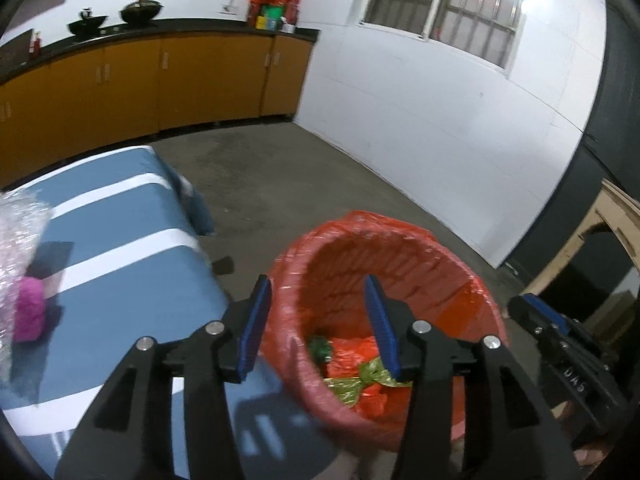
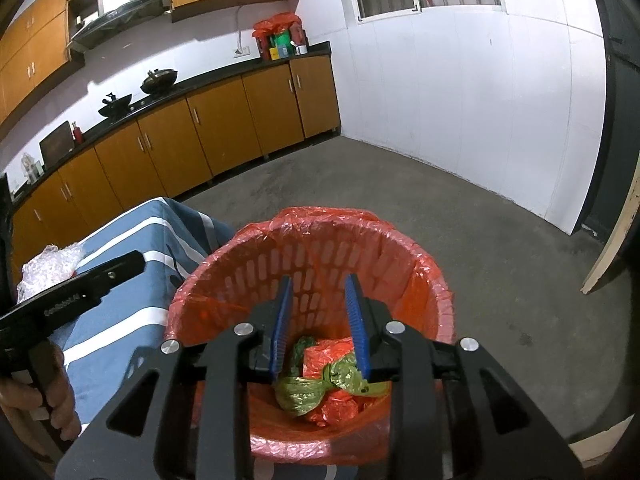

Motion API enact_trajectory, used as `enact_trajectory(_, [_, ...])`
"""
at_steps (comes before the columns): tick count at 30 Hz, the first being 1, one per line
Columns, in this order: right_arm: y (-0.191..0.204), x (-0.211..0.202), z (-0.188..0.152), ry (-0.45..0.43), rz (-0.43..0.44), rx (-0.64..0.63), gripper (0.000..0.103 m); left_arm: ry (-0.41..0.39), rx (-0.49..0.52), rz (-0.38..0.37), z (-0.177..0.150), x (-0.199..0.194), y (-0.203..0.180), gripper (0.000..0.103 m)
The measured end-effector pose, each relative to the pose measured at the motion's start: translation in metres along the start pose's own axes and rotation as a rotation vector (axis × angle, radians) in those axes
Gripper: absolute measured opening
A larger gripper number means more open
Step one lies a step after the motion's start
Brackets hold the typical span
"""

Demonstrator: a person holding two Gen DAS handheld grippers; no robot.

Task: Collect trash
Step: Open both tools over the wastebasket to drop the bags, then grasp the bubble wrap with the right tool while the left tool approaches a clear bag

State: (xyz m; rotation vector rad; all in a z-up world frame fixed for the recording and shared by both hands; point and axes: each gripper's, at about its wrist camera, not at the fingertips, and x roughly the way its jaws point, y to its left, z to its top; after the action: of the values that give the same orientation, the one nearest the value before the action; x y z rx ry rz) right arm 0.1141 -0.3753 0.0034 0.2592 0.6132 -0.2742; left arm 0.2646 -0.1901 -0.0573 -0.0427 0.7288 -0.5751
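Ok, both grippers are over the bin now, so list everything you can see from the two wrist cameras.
bin: one, red basket with red liner, on floor beside table
trash in bin: green wrapper and red bags, at the bottom
table: one, blue cloth with white stripes
bubble wrap: one, clear, on table
pink wad: one, beside bubble wrap
woks: two, black, on counter
left gripper: open, empty
right gripper: open, empty, above bin
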Motion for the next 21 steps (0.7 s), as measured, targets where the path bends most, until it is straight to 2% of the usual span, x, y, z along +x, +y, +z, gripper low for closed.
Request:
enact_trajectory(9, [0.038, -0.002, -0.001, 0.006, 0.06, -0.06, 0.028, -0.092, -0.025, 0.157, -0.014, -0.058, 0.046, 0.061])
enact_trajectory(18, [0.116, -0.002, -0.003, 0.022, 0.199, -0.17, 0.028, -0.173, -0.111, 0.328, -0.04, -0.123, 0.109, 0.064])
enact_trajectory(19, [0.125, -0.001, -0.004, 0.025, 0.216, -0.184, 0.034, -0.186, -0.122, 0.358, -0.045, -0.133, 0.118, 0.065])
enact_trajectory(20, [0.138, 0.0, -0.004, 0.027, 0.239, -0.205, 0.048, -0.194, -0.13, 0.383, -0.049, -0.141, 0.125, 0.066])
enact_trajectory(21, [0.15, -0.001, -0.006, 0.025, 0.256, -0.217, 0.052, -0.202, -0.14, 0.411, -0.053, -0.15, 0.134, 0.066])
